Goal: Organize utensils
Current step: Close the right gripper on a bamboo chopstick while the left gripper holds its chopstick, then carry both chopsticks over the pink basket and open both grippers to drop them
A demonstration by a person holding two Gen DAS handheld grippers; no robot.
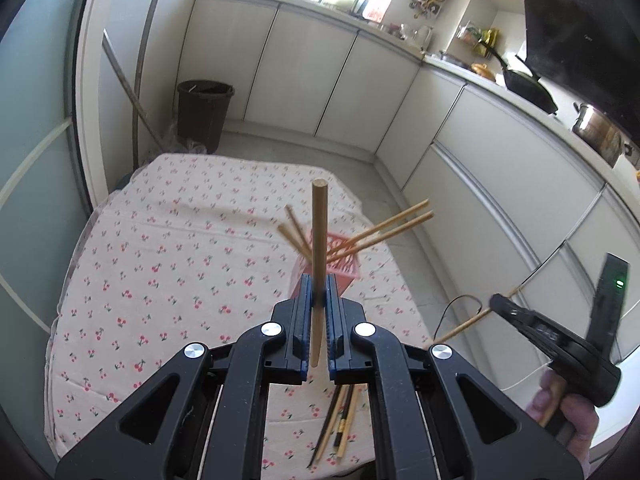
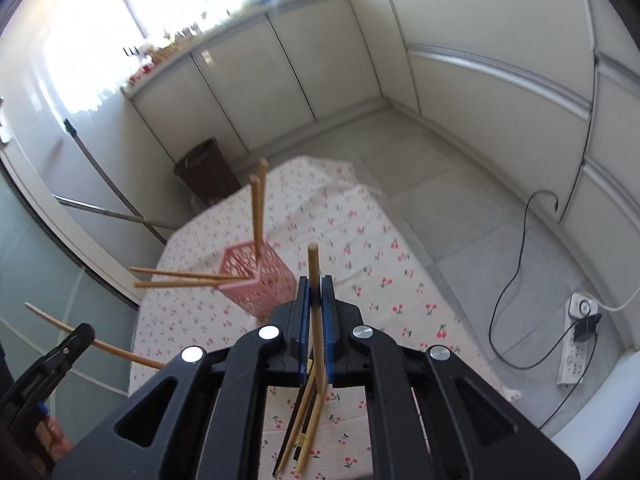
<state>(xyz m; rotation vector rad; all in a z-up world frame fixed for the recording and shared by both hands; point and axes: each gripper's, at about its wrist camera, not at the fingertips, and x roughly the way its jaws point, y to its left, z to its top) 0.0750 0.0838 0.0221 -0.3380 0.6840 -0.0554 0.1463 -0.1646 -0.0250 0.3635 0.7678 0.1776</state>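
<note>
In the left wrist view, the left gripper has its jaws closed tight on a wooden chopstick that stands upright between the blue pads. Beyond it, a pink perforated holder on the cherry-print tablecloth contains four chopsticks leaning outward. Loose chopsticks lie on the cloth below the gripper. At the right edge, the right gripper pinches another chopstick.

In the right wrist view, the right gripper is clamped on a second chopstick, above the loose chopsticks. The pink holder stands just beyond, and the left gripper is at the left edge.
</note>
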